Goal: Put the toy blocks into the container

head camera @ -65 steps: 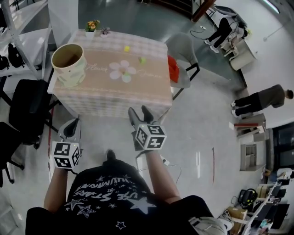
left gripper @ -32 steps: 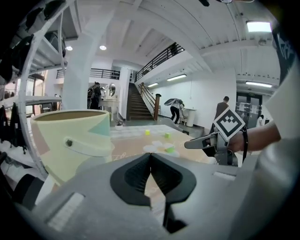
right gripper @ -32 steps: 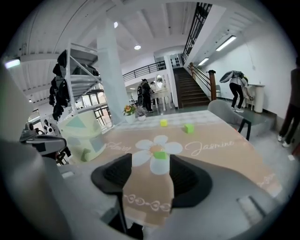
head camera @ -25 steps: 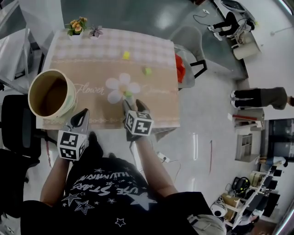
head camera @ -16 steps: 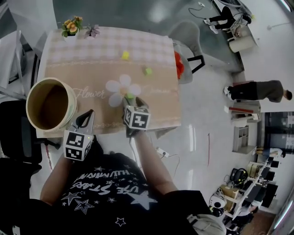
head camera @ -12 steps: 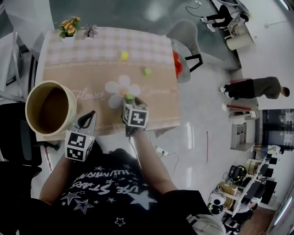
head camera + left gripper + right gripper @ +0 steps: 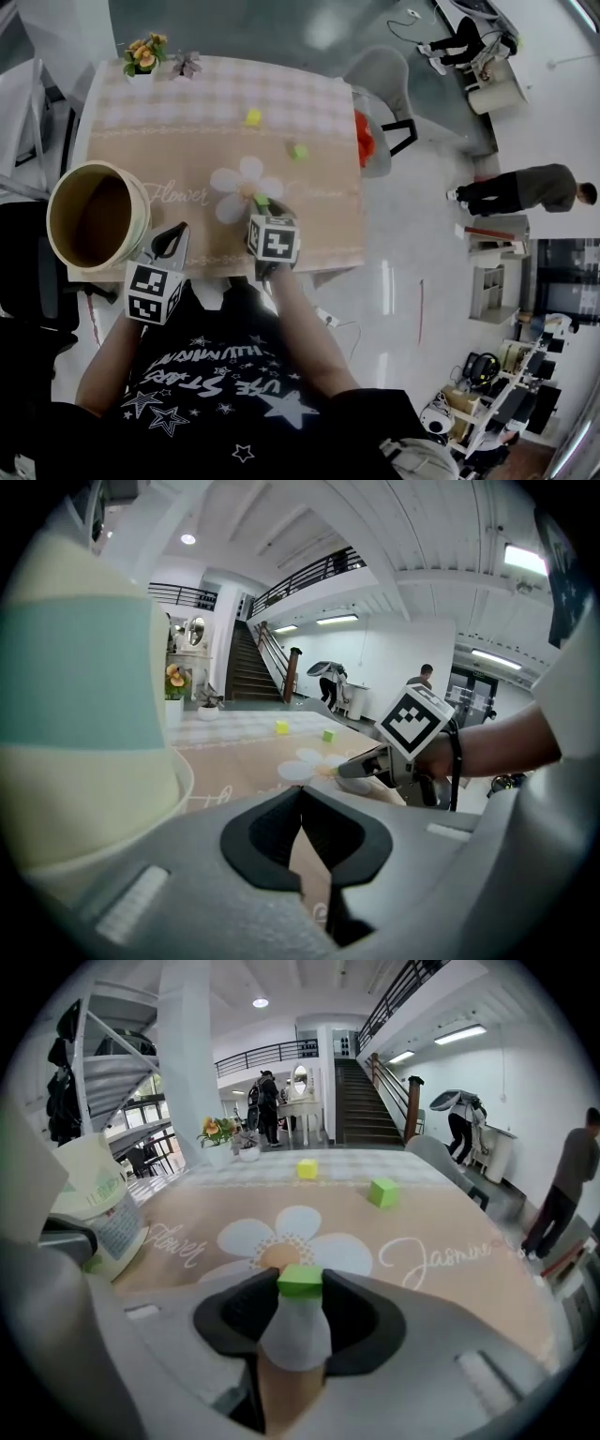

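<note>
Right tongs (image 7: 300, 1284) closing on green block (image 7: 300, 1280)
The pads are pinching the block on the surface (image 7: 422, 1232); left tongs (image 7: 301, 794) are sitting pressed together.

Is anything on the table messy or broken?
Nothing spilled or broken. The container stands upright near the table's left edge; a yellow block and the far green block lie loose. The right gripper's jaws are closing on the near green block.

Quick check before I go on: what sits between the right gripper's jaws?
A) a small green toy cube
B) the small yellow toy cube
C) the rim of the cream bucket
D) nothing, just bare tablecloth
A: in the right gripper view, the right gripper has its jaws closing with the small green toy cube between their tips, over the white flower print.
</note>
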`<state>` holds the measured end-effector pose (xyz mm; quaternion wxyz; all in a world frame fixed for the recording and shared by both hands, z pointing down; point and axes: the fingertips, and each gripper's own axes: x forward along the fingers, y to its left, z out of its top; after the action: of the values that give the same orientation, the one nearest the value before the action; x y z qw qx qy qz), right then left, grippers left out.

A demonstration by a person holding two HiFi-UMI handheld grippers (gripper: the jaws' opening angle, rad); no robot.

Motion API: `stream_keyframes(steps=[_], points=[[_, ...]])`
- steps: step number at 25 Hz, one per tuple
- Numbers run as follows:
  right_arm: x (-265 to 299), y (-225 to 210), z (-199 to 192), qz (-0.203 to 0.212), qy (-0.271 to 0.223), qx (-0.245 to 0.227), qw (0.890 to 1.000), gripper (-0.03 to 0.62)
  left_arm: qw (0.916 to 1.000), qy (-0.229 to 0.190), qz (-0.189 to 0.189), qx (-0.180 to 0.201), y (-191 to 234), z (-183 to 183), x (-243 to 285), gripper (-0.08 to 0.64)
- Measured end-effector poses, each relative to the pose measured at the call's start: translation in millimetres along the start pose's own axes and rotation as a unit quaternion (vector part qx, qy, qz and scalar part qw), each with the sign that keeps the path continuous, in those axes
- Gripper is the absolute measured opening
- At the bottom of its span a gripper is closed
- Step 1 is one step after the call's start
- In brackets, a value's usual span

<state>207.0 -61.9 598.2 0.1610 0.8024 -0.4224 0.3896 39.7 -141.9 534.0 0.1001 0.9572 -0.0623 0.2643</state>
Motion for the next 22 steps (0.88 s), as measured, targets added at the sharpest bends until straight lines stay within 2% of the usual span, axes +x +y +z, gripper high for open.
stream_keyframes(steps=[7,13,17,22], points=[[-13,-8,32,0.07,-0.023,-0.059,0.996,0.149,0.995,-0.021,0.093,-0.03,-1,20,-6,0.01],[-32,2,77,0.142,-0.062,-0.099,0.983,0.149,0.9845,-0.045,0.163,-0.046,-12,36,-20,0.01],[-45,26,99,0.196,-0.084,-0.134,0.968,0.149,0.9722,-0.057,0.219,-0.062,-14,36,-39,0.009],[-60,74,114,0.28,-0.095,-0.187,0.937,0.149,0.9433,-0.073,0.307,-0.102,-13,25,-76,0.009]])
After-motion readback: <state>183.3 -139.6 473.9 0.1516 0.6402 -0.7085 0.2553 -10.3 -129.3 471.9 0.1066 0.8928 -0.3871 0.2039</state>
